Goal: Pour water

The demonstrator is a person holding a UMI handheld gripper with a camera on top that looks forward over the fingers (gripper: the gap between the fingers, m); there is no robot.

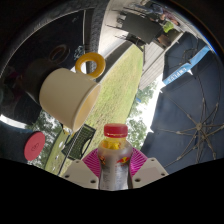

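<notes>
My gripper (pixel 114 165) is shut on a clear plastic bottle (pixel 114 158) with a red cap (pixel 116 130) and a yellow-red label. Both pink pads (pixel 93 160) press its sides. The bottle stands between the fingers, cap pointing away from the camera. A cream mug (pixel 68 95) with a yellow ring handle (pixel 90 65) shows beyond the bottle, up and to the left, its mouth turned toward the bottle. The whole view is strongly rolled, with the scene tilted sideways.
A pink round thing (pixel 36 145) lies left of the fingers. A grassy lawn with trees (pixel 125 85) runs behind the mug. A folded blue parasol (pixel 185 70) and an open grey parasol frame (pixel 190 130) stand at the right.
</notes>
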